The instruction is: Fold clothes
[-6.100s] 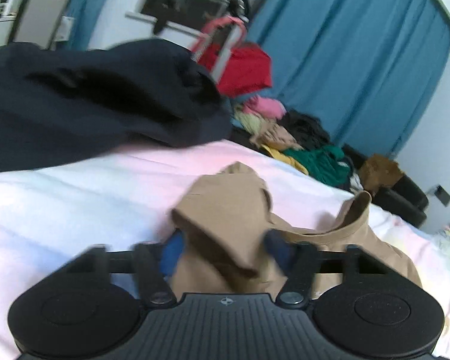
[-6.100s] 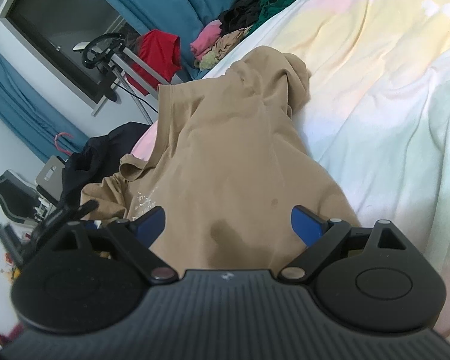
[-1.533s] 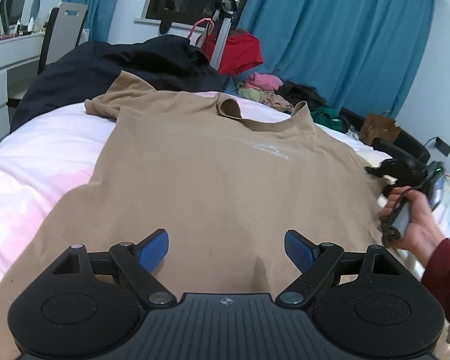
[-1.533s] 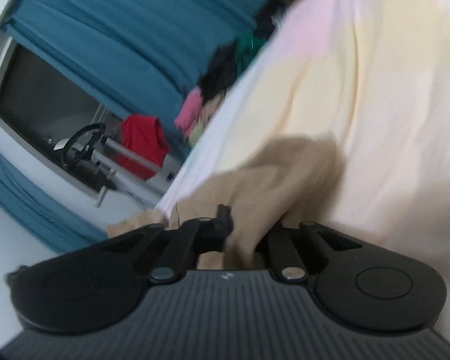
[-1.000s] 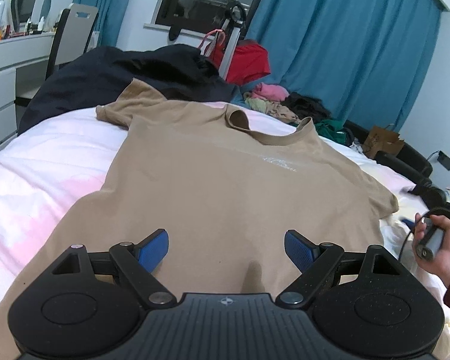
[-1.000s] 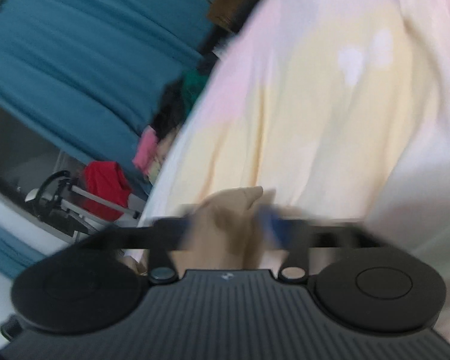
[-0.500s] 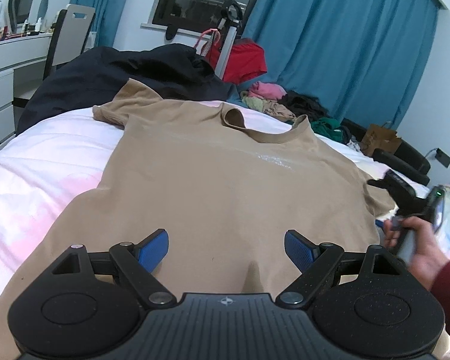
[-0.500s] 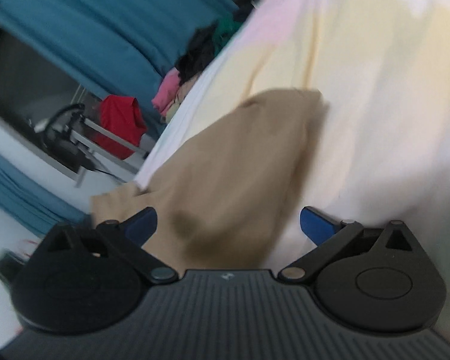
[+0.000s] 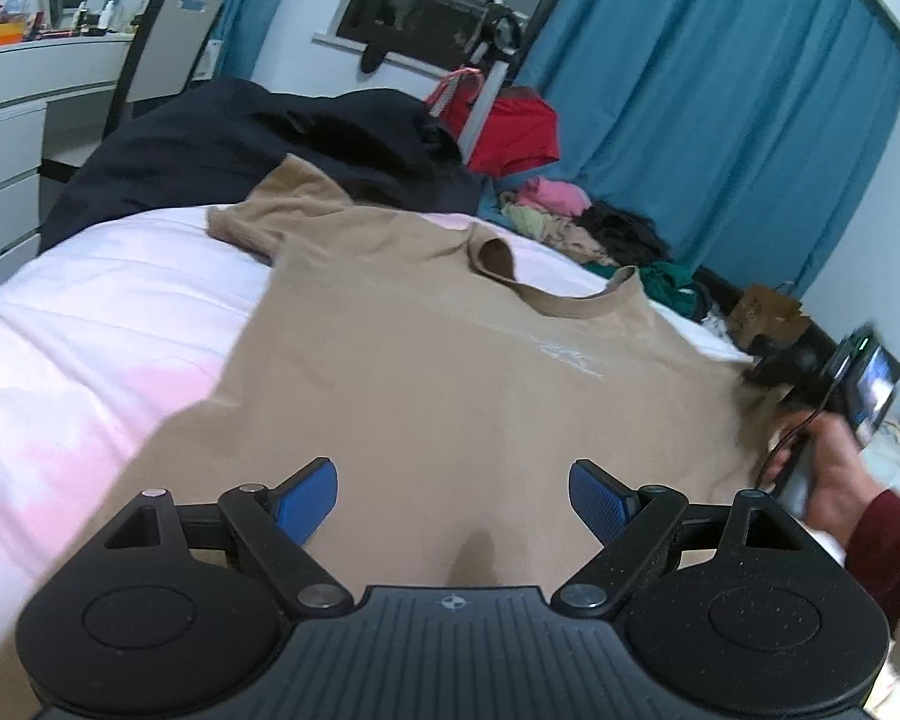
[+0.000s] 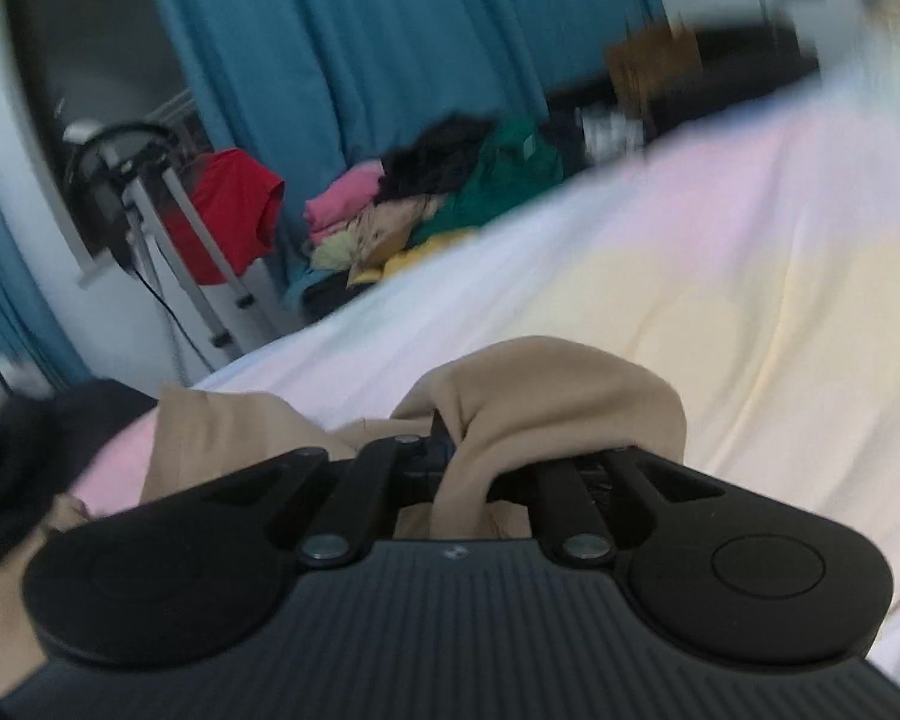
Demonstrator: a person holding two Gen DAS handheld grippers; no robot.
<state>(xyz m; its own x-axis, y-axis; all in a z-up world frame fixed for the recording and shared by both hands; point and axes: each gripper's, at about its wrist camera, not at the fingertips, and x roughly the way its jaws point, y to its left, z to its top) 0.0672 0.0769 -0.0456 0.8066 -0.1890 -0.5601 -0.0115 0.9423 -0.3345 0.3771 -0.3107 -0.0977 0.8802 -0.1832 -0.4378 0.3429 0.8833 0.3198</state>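
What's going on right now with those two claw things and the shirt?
Left gripper open, hovering over tan T-shirt spread on bed. Right gripper shut on its sleeve. Dark garment touching far sleeve.

The bed [image 9: 78, 324] wears a pale pastel sheet, pink and white on one side, yellow toward the other. A tan T-shirt [image 9: 426, 372] lies spread front-up across it, collar toward the far edge, one sleeve gathered up off the sheet at the right side. A dark navy garment [image 9: 222, 150] is heaped at the bed's far left corner, touching the shirt's other sleeve.
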